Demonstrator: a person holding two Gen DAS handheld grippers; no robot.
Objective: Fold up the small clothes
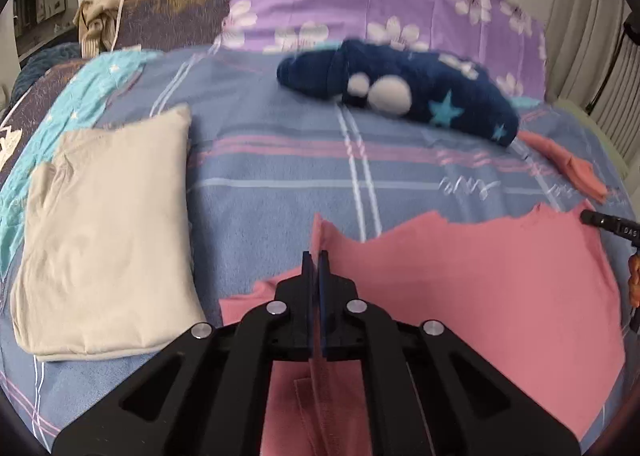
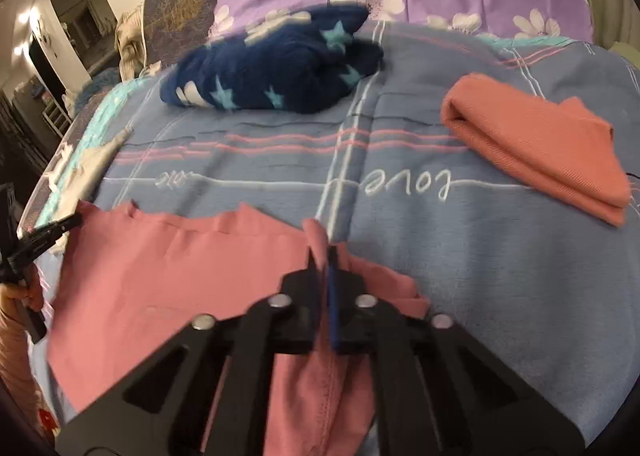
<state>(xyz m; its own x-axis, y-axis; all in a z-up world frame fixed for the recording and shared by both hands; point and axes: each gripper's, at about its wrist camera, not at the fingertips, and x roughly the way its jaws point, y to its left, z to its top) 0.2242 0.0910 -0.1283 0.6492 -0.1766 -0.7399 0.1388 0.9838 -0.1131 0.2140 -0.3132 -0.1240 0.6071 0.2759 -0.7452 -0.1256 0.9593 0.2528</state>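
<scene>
Bed cover (image 1: pixel 256 184): blue-grey, striped, fills both views; the work surface.

Purple floral pillow (image 1: pixel 384 0): at 12 o'clock, behind everything.

Pink garment (image 1: pixel 480 280): task item, spread at 5 o'clock in the left view and 8 o'clock in the right view. Its far edge is lifted and ragged-looking, stretched between the two tools.

Beige folded garment (image 1: pixel 104 240): at 9 o'clock in the left view, flat, well apart from the pink one.

Navy star-print fleece (image 2: pixel 272 72): bunched at 12 o'clock, seemingly unfolded.

Orange folded cloth (image 2: pixel 536 148): at 2 o'clock in the right view, apparently done.

Left gripper (image 1: pixel 317 256): jaws pinched narrow on a corner of the pink garment.

Right gripper (image 2: pixel 322 252): likewise clamped tight on the opposite corner.

Handling note: the step appears to be carrying the held edge over to make a fold. Best kept level, both corners moving together with light tension so the cloth lies without wrinkles; release only once the edges line up.
</scene>
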